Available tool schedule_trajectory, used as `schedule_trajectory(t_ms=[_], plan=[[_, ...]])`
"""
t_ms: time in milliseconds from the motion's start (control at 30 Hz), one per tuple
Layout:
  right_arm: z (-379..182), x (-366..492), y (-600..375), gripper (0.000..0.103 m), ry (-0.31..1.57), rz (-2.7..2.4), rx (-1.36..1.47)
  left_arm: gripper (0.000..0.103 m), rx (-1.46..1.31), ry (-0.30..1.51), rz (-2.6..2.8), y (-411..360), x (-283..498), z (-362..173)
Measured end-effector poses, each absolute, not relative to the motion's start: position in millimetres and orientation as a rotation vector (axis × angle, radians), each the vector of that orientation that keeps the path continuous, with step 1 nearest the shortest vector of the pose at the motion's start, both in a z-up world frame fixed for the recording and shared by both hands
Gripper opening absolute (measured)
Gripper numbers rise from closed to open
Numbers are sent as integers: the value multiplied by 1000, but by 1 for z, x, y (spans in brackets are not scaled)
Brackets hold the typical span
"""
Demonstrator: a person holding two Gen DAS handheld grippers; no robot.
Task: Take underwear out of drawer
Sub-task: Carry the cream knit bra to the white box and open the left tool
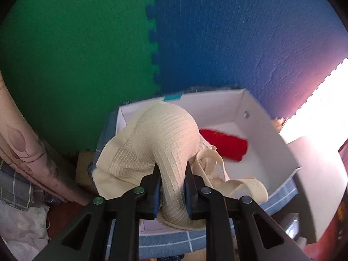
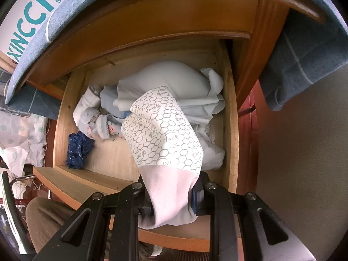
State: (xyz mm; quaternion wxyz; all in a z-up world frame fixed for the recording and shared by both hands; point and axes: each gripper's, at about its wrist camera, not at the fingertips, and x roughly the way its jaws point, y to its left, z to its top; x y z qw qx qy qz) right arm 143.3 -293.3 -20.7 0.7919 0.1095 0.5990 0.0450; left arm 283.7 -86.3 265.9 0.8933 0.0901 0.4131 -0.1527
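Tools: left grips one bra, right one garment

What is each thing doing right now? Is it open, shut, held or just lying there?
Left claw: shut on the beige bra.
Beige bra: held, draped over the box.
White box: open.
Red cloth: lying in the box.
Right claw: shut on the patterned underwear.
Patterned underwear: held above the drawer.
Drawer: open, clothes inside.
Blue cloth: lying crumpled in the drawer.

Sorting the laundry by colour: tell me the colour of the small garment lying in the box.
Red. The small garment shows best in the left wrist view, on the white box floor.
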Motion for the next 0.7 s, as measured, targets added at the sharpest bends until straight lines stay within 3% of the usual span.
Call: schedule_trajectory(t_ms=[433,600,700], plan=[[-23,144,-293,22,1302,103,244,19,250,951,-297,-104,302,219],[-23,144,-293,22,1301,103,242,27,239,959,-279,-100,303,216],[-23,143,-292,22,1302,103,238,37,227,977,-270,-99,304,217]])
